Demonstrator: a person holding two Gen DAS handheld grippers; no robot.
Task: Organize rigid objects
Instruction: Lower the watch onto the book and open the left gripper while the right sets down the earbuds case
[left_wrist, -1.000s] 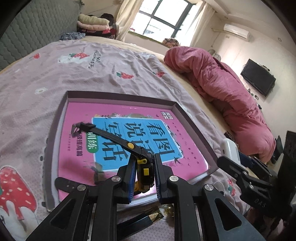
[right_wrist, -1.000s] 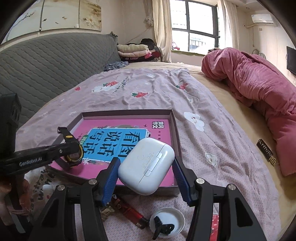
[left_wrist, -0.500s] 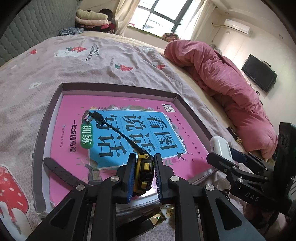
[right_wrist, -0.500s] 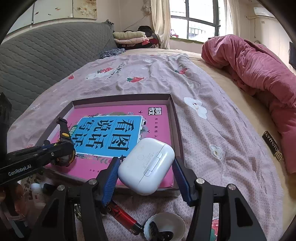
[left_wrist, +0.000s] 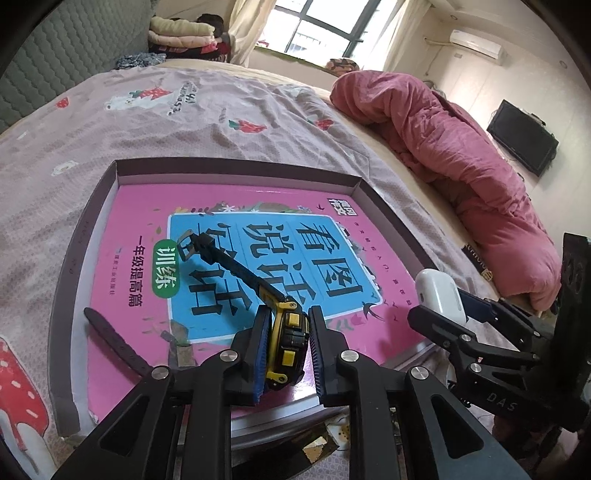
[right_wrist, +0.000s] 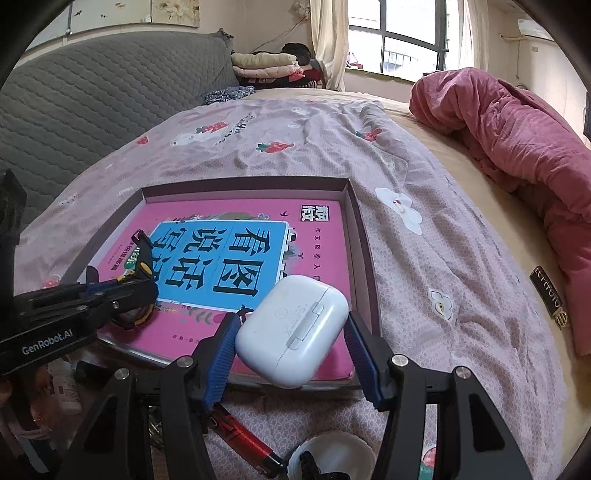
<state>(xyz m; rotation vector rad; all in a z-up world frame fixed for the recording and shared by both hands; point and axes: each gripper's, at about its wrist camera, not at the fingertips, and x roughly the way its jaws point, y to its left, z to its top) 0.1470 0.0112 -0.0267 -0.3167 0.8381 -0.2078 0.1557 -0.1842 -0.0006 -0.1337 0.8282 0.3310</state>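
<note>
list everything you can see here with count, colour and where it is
shallow cardboard tray: 1, dark purple-brown, on the bedspread
pink book with blue title panel: 1, lying flat in the tray
black and yellow wristwatch: 1, in the left gripper, straps resting on the book
white earbud case: 1, in the right gripper, over the tray's near right corner
red lighter: 1, on the bedspread in front of the tray
white round cap: 1, beside the lighter
printed bedspread: 1, mauve
pink quilt: 1, bunched at right
folded clothes: 1 stack, by the window
grey quilted headboard: 1, left
black television: 1, on the wall
left gripper: black, blue pads
right gripper: black, blue pads
</note>
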